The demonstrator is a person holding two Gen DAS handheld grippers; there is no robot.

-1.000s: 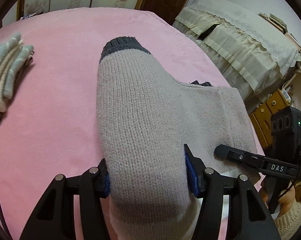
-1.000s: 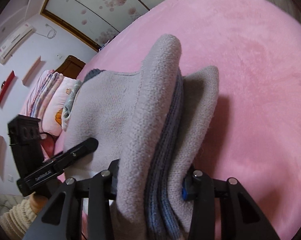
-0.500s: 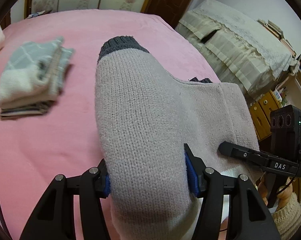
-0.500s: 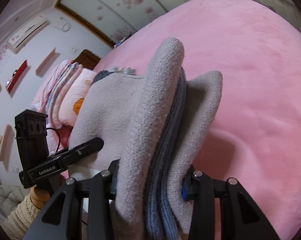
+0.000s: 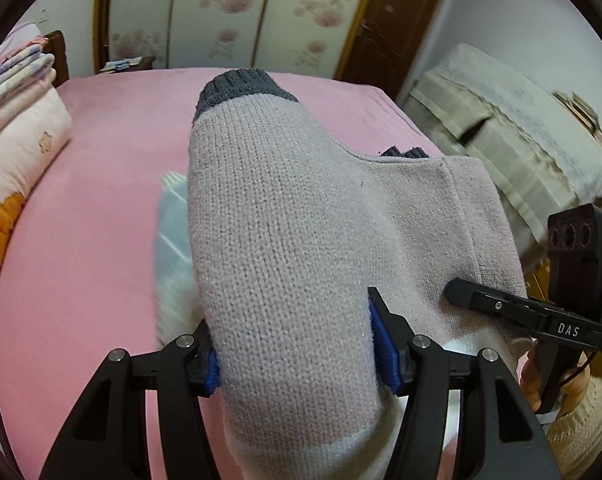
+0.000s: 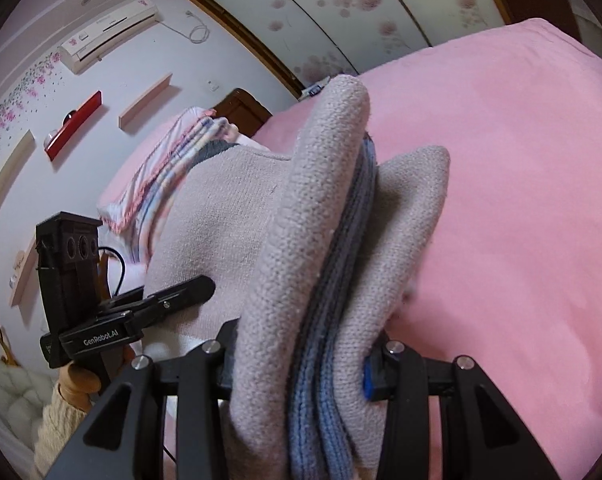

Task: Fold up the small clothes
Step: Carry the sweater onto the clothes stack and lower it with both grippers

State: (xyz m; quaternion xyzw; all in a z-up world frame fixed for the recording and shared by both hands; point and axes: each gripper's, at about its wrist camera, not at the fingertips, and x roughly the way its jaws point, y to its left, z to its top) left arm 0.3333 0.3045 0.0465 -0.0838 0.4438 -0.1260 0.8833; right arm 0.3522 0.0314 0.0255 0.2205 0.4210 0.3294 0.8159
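Pink bed (image 5: 101, 240) below, flowered wardrobe doors behind. Grey knit garment (image 5: 285, 240) slung in the air between both tools, clear of the bedcover. Left tongs (image 5: 295, 344) clamped on its rounded folded end, blue pads pressed into the knit on either side. Right tongs (image 6: 301, 364) clamped on a bunched edge, several layers with a blue-grey ribbed band sandwiched inside.

Risk, as a judgement: layers slipping unevenly out of the right grip, since thick bunched knit gives the pads little purchase; fold then skewing or opening on the way down. Also possible: landing on the pale folded cloth (image 5: 173, 240) blurred beneath the garment.

Left view only: dark cuff (image 5: 241, 88), pillow (image 5: 17, 184), pale cloth underneath. Right view only: stacked layers edge-on, wall shelves (image 6: 77, 124), air conditioner (image 6: 109, 32).
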